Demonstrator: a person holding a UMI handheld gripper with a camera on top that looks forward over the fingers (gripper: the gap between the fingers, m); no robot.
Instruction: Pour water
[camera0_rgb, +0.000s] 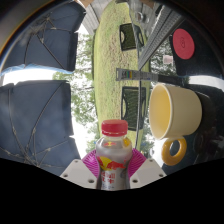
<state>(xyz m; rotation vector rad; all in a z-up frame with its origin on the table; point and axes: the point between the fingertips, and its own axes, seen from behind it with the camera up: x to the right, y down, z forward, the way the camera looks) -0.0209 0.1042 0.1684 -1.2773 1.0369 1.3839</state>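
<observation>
A dark umbrella (40, 75) with pale ribs filled the left half of the frame. A strip of grass (103, 75) ran up the middle toward the top. At the upper middle, a dark bench (128, 38) stood on the grass, and another dark bench (134, 100) stood right of centre. A red round disc (182, 42) showed at the upper right. A roll of tape (174, 150) lay at the lower right.

Red-capped bottle (113, 156), cream cup (172, 108)
</observation>
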